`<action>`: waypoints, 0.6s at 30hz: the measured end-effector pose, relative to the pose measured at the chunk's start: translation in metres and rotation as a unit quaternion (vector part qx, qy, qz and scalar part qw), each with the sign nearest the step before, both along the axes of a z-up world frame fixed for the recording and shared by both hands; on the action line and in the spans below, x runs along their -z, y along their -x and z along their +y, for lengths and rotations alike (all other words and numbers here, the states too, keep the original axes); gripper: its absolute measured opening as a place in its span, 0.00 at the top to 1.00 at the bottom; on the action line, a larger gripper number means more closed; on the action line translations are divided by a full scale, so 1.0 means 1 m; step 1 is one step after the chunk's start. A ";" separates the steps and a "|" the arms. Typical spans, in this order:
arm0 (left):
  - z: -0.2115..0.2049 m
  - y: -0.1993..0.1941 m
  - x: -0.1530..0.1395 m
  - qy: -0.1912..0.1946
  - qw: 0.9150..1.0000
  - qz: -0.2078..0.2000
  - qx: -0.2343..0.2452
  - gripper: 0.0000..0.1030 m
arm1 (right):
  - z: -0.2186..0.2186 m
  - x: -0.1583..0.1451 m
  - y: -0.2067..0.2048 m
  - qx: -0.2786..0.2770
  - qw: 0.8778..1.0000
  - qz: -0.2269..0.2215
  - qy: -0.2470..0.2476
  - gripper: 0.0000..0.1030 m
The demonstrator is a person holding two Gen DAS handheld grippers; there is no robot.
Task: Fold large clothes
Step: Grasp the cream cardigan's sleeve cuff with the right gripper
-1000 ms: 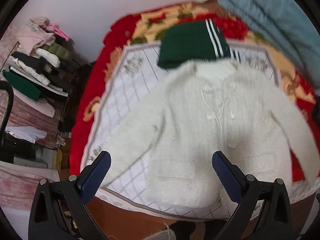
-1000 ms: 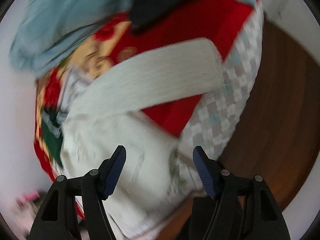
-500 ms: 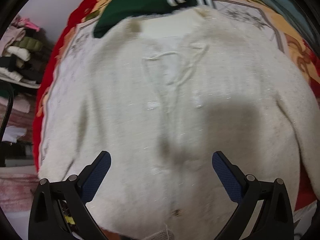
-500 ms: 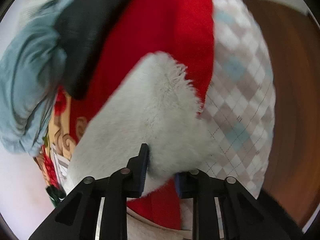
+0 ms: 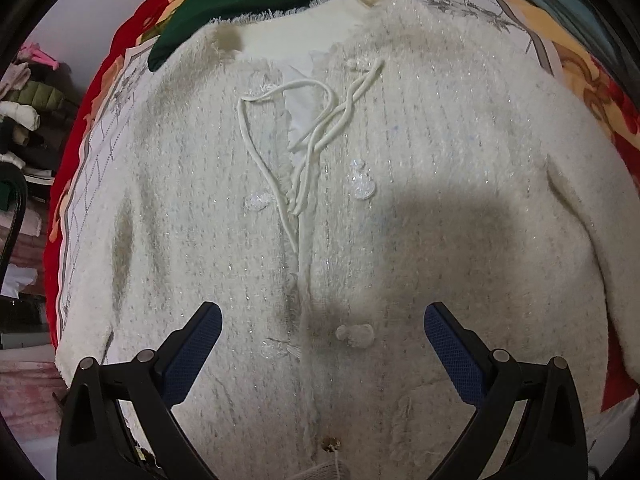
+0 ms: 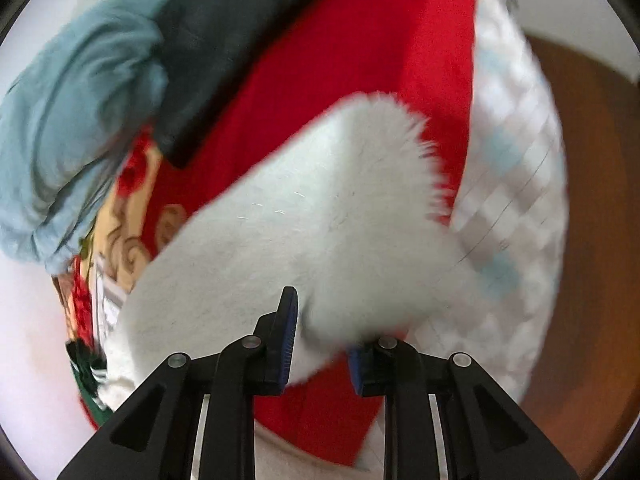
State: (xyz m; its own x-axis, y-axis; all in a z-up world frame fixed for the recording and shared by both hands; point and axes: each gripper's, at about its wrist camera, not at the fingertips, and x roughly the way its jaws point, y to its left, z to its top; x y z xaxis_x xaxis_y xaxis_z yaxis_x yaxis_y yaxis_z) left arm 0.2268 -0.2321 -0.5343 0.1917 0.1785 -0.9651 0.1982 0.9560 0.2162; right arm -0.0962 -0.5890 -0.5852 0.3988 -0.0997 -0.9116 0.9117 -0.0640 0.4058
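Left wrist view: a white fuzzy cardigan [image 5: 360, 208] lies spread front-up over nearly the whole bed, whose red floral blanket [image 5: 92, 92] shows only as a rim at the left, far and right edges. A folded dark green garment [image 5: 240, 4] with white stripes sits at the far edge, touching the cardigan's collar. Stacked clothes [image 5: 24, 112] fill shelves to the left, beyond the bed. The left hand-held gripper [image 5: 322, 344] hangs above the cardigan's lower front, fingers wide apart, holding nothing.

In the right wrist view, the right hand-held gripper [image 6: 322, 338] is clamped on the sleeve cuff [image 6: 380, 184] of the cardigan, near the bed's edge, where a checked sheet [image 6: 516, 184] drops away to brown floor [image 6: 600, 240] on the right. A crumpled light blue quilt [image 6: 68, 128] and a black garment [image 6: 224, 52] lie on the far left of the blanket.

The cardigan is sparkly knit, with clear buttons, loose white drawcords [image 5: 312, 132] tangled below the neckline, and a frayed fringe at the cuff.
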 end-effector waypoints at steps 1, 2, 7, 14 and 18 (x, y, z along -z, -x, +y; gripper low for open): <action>0.001 0.000 0.001 0.000 1.000 0.000 0.000 0.00 | -0.005 0.014 0.000 0.006 1.000 -0.010 -0.011 0.73; 0.001 0.000 0.002 -0.001 1.000 -0.001 0.001 0.00 | -0.012 0.027 -0.001 0.019 0.999 -0.026 -0.016 0.72; 0.002 -0.002 0.006 -0.001 1.000 -0.013 0.001 0.00 | -0.025 0.035 -0.008 0.065 0.994 -0.083 -0.001 0.59; 0.023 -0.018 -0.003 0.014 0.999 -0.027 -0.030 0.00 | -0.028 -0.030 -0.059 0.021 0.992 -0.101 0.070 0.92; 0.058 -0.027 -0.017 0.012 0.997 -0.042 -0.066 0.00 | -0.010 -0.102 -0.111 -0.066 0.983 -0.119 0.125 0.92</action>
State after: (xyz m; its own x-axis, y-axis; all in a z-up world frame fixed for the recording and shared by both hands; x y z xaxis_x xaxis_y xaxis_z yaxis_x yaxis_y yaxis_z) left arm 0.2543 -0.1738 -0.5176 0.2477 0.1837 -0.9513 0.0526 0.9779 0.2026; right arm 0.0147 -0.5987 -0.4831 0.6225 -0.2426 -0.7441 0.7825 0.1773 0.5969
